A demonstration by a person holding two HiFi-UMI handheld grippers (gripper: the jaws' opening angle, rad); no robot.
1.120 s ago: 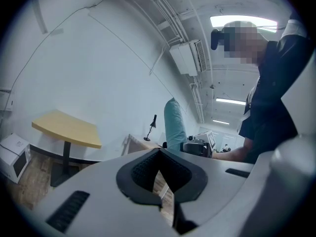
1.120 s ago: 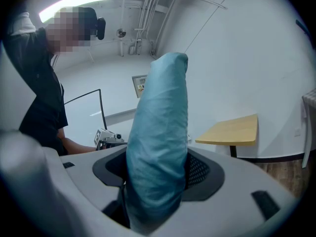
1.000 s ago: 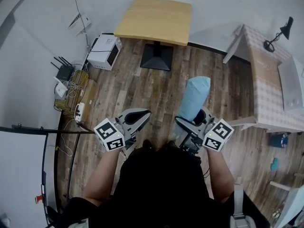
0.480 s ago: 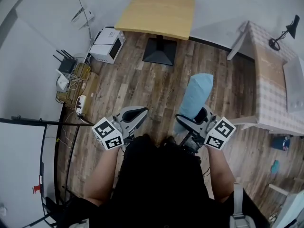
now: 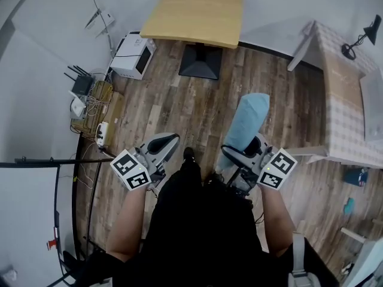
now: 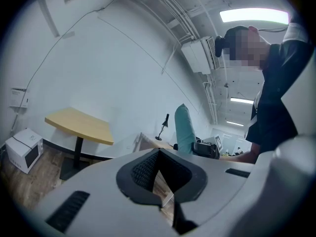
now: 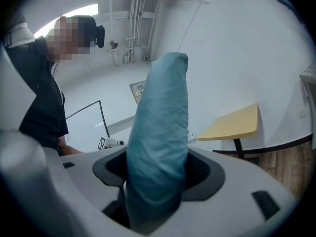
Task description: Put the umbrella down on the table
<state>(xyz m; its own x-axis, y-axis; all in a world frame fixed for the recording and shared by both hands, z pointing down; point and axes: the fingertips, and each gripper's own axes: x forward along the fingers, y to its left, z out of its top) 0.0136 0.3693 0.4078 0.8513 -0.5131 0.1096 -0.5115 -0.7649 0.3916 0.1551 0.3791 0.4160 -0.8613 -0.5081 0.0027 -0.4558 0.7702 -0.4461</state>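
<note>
Light wooden square-topped desk (image 5: 194, 15): top centre of the head view, well apart from us and barely shifted over the last second. Folded light-blue fabric umbrella (image 5: 245, 124): lower right, over the floor, still pinched by the right claw (image 5: 238, 157). Left claw (image 5: 163, 145): pressed together, empty. A black shoe (image 5: 189, 154) now shows between the claws. We judge the approach is under way.

Right grey two-jaw gripper (image 5: 234, 156) is clamping the folded light-blue umbrella (image 5: 248, 118), angling it forward. Left grey two-jaw gripper (image 5: 170, 140) is sitting closed, gripping nothing. Both are hovering close to the torso.
</note>
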